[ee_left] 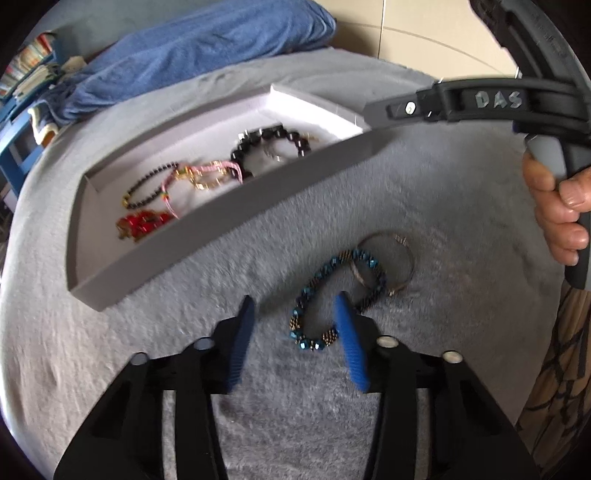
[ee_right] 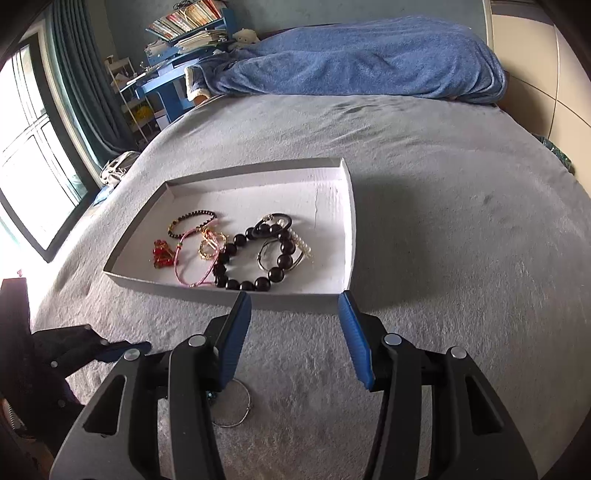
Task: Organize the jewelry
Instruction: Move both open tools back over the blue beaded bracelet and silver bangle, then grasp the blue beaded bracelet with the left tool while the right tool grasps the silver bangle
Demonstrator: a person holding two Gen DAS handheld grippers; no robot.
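Observation:
A blue beaded bracelet (ee_left: 334, 295) lies on the grey bedspread, overlapping a thin silver bangle (ee_left: 404, 258). My left gripper (ee_left: 295, 299) is open just above them; its right fingertip sits inside the bracelet's loop, and one strand lies between the pads without being pressed. My right gripper (ee_right: 295, 295) is open and holds nothing, its tips over the near wall of the white tray (ee_right: 349, 221). The tray holds a black bead bracelet (ee_right: 258, 266), a pink cord bracelet (ee_right: 195, 267), red beads (ee_right: 162, 254) and several more pieces. The bangle (ee_right: 236, 421) shows under the right gripper.
A hand (ee_left: 554, 206) grips the right tool's handle at the right edge of the left wrist view. A blue blanket (ee_right: 351, 59) lies across the far side of the bed. A blue shelf with books (ee_right: 184, 29) and a window (ee_right: 29, 166) stand beyond the left edge.

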